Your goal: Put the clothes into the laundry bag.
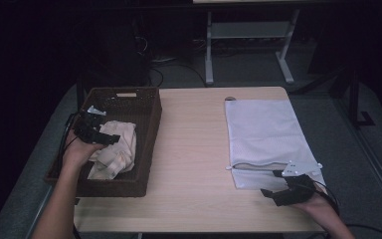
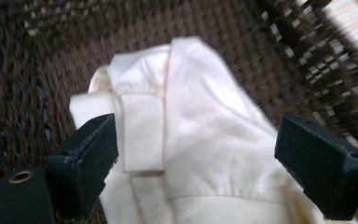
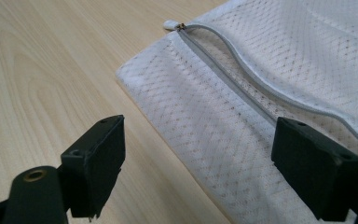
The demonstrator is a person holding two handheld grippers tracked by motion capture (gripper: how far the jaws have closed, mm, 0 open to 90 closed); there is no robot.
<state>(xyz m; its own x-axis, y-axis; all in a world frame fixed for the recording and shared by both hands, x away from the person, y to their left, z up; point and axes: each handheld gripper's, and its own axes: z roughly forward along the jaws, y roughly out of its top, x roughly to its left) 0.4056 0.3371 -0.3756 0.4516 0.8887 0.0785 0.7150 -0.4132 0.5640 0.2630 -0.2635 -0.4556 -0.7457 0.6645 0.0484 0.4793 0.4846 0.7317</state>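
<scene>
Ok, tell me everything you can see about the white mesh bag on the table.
The mesh bag is a flat white rectangular pouch of fine net fabric, lying spread out on the right side of the wooden table. A grey-edged zipper runs across it near the person's end and gapes partly open; its small white pull sits at the bag's left edge. The bag looks empty. The right gripper hovers at its near edge, jaws open, with no clear contact.

Soft cream cloth (image 2: pixel 191 135) lies in a rough dark wicker basket (image 1: pixel 151 124); white mesh bag (image 3: pixel 242 116), smooth pale wood table (image 1: pixel 189 149).
</scene>
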